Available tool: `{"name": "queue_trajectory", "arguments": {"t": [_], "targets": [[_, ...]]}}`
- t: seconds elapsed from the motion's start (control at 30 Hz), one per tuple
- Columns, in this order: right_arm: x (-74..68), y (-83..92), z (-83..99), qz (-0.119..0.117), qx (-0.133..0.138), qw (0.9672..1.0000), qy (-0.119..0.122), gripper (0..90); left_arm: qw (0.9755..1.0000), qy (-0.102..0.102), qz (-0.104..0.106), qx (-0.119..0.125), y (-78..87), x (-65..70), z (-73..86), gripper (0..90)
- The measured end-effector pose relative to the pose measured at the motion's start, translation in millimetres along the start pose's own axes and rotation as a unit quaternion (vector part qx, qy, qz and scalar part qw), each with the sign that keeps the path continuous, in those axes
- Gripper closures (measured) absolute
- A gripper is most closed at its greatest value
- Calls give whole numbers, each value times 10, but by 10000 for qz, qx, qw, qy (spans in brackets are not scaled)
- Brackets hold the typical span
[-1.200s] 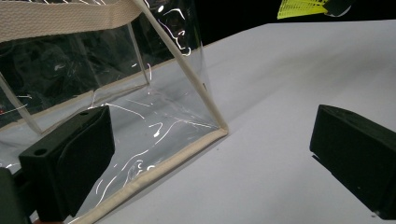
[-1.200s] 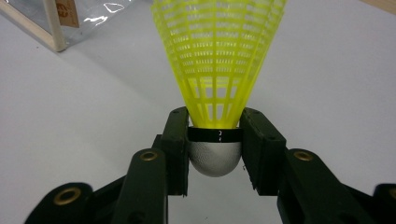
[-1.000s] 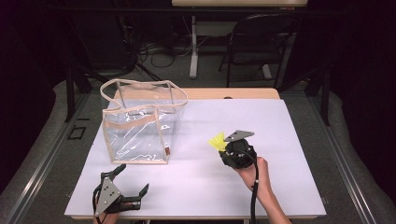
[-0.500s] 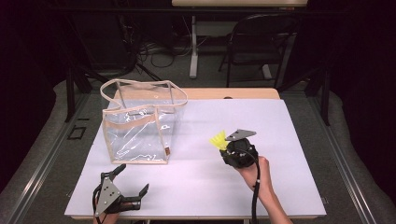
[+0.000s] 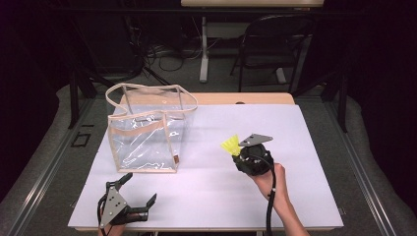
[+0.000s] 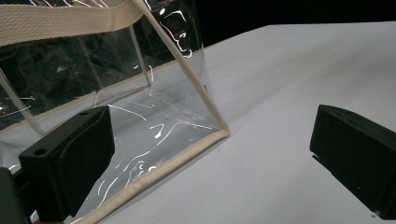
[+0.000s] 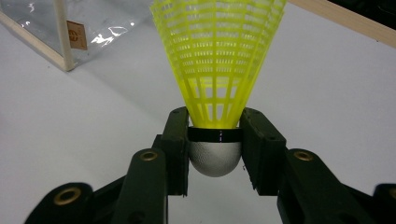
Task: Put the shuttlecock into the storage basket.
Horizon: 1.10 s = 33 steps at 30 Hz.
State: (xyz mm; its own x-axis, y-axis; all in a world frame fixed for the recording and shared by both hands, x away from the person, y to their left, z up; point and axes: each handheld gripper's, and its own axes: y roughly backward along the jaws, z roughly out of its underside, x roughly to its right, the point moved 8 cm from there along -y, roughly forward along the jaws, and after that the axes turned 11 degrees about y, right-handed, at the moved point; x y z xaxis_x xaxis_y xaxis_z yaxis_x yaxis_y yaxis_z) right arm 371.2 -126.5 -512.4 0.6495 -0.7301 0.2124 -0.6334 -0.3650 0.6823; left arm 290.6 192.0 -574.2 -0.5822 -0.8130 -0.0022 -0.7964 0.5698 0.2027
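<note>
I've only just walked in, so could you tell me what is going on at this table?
A person holds a gripper in each hand. The right gripper is shut on a yellow shuttlecock, gripping it at its base. The left gripper rests open beside the clear bag, which stands upright on the white table.

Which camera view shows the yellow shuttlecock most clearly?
The right gripper view: the shuttlecock is close, with its yellow mesh skirt and grey head clamped by the right gripper. The high view shows it small; the left gripper view faces the clear bag.
</note>
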Motion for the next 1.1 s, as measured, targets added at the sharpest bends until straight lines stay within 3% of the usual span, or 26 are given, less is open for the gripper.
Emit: {"name": "queue_trajectory", "arguments": {"t": [1.1], "targets": [[95, 213, -214, 171, 128, 9997, 134, 642, 10000, 8, -8, 8, -6, -3, 1, 1]]}}
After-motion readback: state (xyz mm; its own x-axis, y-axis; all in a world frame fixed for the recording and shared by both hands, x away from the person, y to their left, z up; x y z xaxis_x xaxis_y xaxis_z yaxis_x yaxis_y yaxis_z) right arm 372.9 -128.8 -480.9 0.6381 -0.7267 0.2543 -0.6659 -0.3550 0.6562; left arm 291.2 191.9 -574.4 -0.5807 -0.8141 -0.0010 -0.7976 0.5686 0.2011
